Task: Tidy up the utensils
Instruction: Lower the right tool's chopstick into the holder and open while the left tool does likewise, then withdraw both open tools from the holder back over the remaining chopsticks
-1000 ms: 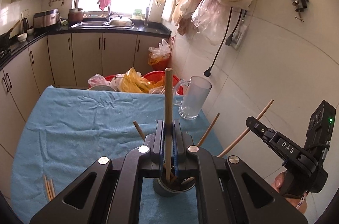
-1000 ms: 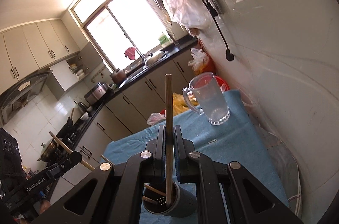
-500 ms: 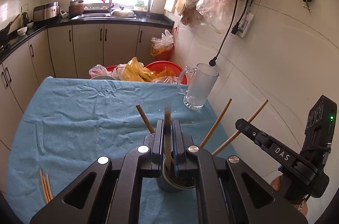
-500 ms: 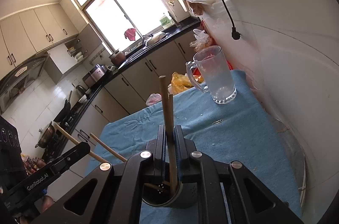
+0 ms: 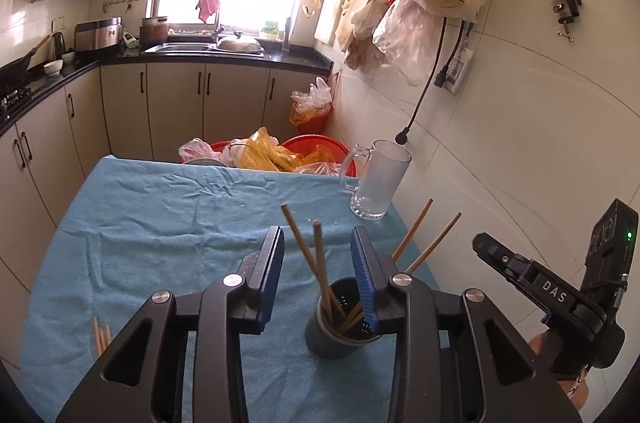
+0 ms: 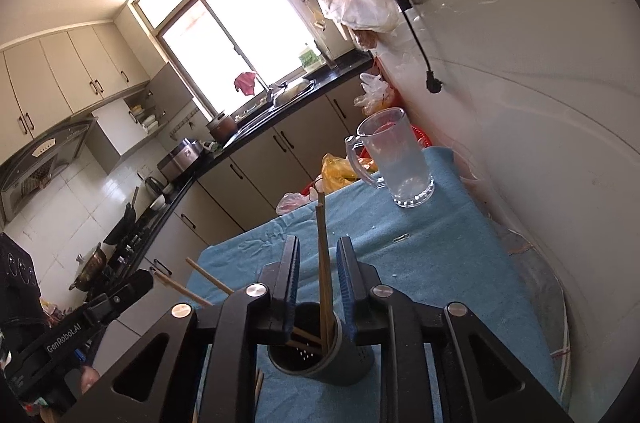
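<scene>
A dark grey perforated holder [image 5: 334, 333] [image 6: 320, 359] stands on the blue cloth with several wooden chopsticks [image 5: 318, 263] [image 6: 322, 251] leaning in it. My left gripper [image 5: 317, 235] hovers over the holder. Its jaws are opening, and two chopsticks stand loose between the blue pads [image 5: 362, 271] without touching them. My right gripper [image 6: 319, 243] is over the same holder from the other side, also opening, with two upright chopsticks free between its pads [image 6: 291, 275]. A few loose chopsticks [image 5: 100, 337] lie on the cloth at the near left.
A glass mug [image 5: 376, 183] [image 6: 394, 163] stands at the far right corner of the blue-clothed table [image 5: 160, 223], beside the white tiled wall. Red basins with plastic bags [image 5: 280, 155] sit beyond the far edge. A black cable [image 5: 420, 99] hangs above the mug.
Both grippers were shut on an upright chopstick each. Now both have let go with jaws parted, and the chopsticks have dropped into the holder and lean there.
</scene>
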The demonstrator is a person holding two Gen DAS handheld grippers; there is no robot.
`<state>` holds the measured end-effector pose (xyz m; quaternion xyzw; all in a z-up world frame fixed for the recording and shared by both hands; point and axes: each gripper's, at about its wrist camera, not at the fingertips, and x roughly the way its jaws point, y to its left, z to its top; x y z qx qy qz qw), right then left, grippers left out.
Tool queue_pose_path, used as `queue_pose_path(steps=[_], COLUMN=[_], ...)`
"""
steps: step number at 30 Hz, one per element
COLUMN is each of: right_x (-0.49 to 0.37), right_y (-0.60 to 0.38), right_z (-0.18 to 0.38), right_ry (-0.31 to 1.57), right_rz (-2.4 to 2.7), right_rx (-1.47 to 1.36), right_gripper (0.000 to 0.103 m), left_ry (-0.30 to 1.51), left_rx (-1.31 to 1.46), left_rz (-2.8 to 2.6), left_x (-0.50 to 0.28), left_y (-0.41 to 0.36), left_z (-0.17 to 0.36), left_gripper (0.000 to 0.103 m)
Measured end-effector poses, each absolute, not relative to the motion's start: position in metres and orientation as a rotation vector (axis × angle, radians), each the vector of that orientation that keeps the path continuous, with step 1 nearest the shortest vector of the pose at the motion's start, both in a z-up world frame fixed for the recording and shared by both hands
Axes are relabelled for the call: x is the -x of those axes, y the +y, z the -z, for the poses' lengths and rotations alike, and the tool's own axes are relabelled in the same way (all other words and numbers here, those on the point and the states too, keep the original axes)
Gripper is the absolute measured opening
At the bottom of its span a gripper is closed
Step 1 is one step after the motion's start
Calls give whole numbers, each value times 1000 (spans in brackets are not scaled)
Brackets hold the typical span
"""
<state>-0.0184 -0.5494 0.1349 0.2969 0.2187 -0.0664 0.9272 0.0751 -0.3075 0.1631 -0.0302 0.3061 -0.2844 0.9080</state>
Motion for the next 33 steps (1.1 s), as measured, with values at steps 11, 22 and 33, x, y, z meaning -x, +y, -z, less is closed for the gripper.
queue_pose_path(steps=[11, 22, 33], right_x=[44, 45, 47], right_y=[-518, -445, -407], right_z=[-105, -33, 3], right_ry=[514, 679, 730], right_rz=[127, 128, 156], right_rx=[-608, -489, -393], right_gripper=[28, 28, 28], left_ry=[653, 700, 762], left_rx=[72, -20, -17], left_rz=[543, 339, 156], left_x=[-43, -7, -2], left_y=[-264, -192, -107], left_z=[-142, -59, 7], left_gripper=[37, 42, 42])
